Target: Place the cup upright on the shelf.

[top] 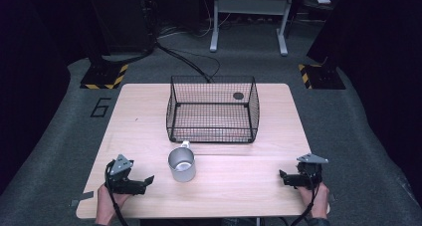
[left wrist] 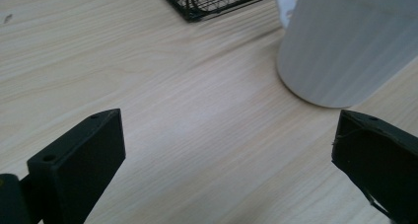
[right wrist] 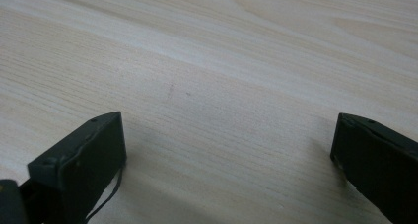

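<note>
Two hands come in from the bottom edge of the high view, and each one holds a gripper low over the wooden table [top: 239, 196]. On the left side, the left gripper [top: 148, 179] has its jaws spread wide; in the left gripper view [left wrist: 226, 155] only bare wood lies between them, so it holds nothing and touches nothing. On the right side, the right gripper [top: 281, 175] is also spread wide, and in the right gripper view [right wrist: 226, 155] there is again only table wood between its jaws.

Between the two grippers, but closer to the left one, stands a metal mug [top: 181, 165]. It stands upright, so its long axis is vertical and its open mouth faces up. Its handle points away from the person, toward the black wire basket [top: 254, 106] behind it. The mug stands just in front of the near wall of the basket; I cannot tell if the handle touches the wire.

From the left gripper the mug is near, a little ahead and to the right of the jaws, and apart from them. In the left gripper view the mug [left wrist: 340, 46] appears at the upper right, beyond the right jaw, with a corner of the basket [left wrist: 207, 2] at the top. The right gripper is well apart from the mug.
</note>
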`<state>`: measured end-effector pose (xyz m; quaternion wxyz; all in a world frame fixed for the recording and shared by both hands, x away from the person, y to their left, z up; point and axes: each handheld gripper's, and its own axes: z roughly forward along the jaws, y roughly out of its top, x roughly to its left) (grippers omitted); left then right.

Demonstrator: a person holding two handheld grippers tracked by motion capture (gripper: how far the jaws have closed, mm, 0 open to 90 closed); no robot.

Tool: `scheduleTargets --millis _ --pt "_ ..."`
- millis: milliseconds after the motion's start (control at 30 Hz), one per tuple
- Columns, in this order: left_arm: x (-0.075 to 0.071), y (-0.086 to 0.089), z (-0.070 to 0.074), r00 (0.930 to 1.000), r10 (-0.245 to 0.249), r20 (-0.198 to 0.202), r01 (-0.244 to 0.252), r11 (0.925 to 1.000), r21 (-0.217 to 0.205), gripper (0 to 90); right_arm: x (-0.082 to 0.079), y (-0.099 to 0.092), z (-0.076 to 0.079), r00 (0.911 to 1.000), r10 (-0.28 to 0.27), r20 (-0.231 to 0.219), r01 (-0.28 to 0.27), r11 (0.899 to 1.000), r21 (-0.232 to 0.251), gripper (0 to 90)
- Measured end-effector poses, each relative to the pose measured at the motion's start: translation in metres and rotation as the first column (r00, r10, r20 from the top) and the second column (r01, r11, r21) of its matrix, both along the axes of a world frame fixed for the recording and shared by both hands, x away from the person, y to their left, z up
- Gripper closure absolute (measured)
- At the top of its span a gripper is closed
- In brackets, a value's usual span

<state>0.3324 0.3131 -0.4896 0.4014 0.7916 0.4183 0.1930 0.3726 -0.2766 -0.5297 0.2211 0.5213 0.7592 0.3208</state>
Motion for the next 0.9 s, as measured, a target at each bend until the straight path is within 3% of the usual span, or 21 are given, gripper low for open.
scheduleTargets --millis 400,733,900 --pt "-0.004 -0.018 0.007 0.9964 -0.082 0.022 0.083 0.9954 -0.049 0.0 0.000 0.000 0.000 1.0000 0.000 0.000 0.000 1.000 0.000 0.0" --pt "-0.001 -0.046 0.014 0.9876 -0.153 0.036 0.154 0.9871 -0.043 0.0 0.000 0.000 0.000 1.0000 0.003 -0.001 -0.003 1.000 -0.004 0.0" --pt "0.002 -0.054 0.015 0.9853 -0.165 0.045 0.167 0.9852 -0.040 0.0 0.000 0.000 0.000 1.0000 -0.002 0.002 0.002 1.000 -0.001 0.0"
